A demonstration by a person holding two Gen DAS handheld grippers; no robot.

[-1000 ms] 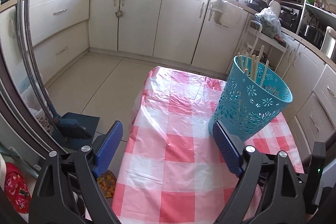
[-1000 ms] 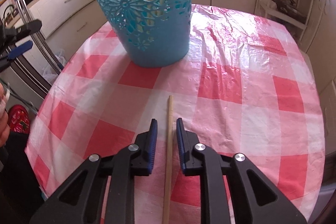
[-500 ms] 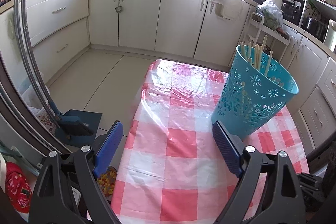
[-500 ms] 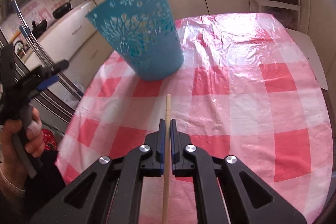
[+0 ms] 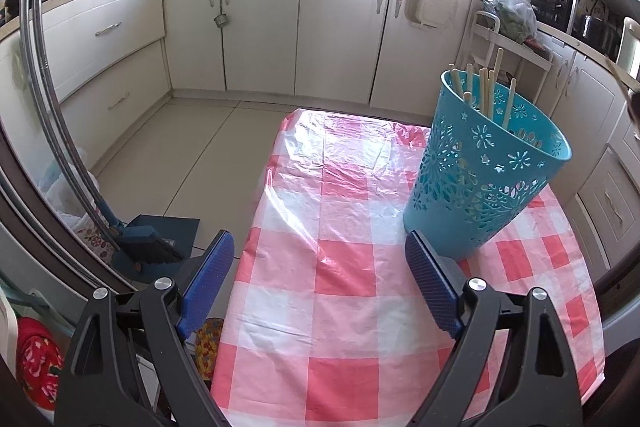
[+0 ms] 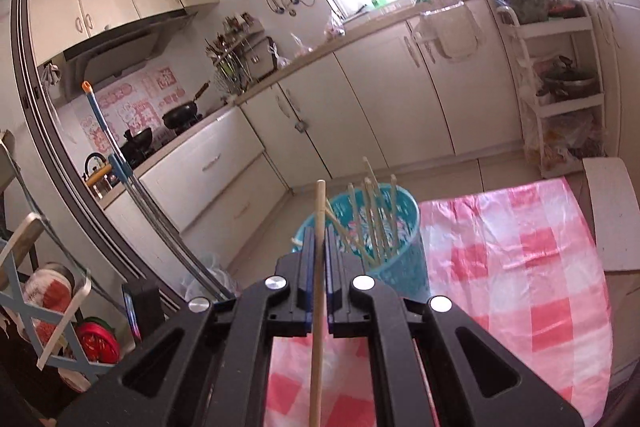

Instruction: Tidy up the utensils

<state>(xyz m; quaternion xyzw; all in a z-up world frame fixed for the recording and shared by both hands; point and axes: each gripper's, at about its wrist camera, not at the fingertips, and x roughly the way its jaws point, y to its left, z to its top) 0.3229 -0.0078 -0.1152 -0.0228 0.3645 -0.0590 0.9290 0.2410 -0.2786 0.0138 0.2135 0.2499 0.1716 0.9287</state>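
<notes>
A turquoise perforated basket (image 5: 484,179) stands on the red-and-white checked tablecloth (image 5: 344,267) and holds several wooden chopsticks (image 5: 486,95). My left gripper (image 5: 320,283) is open and empty, low over the table's left part, its right finger next to the basket's base. My right gripper (image 6: 319,239) is shut on a single wooden chopstick (image 6: 318,303) and holds it lifted, close to the near rim of the basket (image 6: 404,251), with the chopstick's tip sticking up beyond the fingers.
The table edge drops to a tiled floor (image 5: 192,147) on the left, with a broom and dustpan (image 5: 148,247) below. White cabinets (image 5: 260,27) line the back. A white shelf rack (image 6: 560,99) stands at the right.
My right gripper closed on the chopstick lying on the table and lifted it, tilting up toward the basket. The left gripper stayed open and drew back slightly.
</notes>
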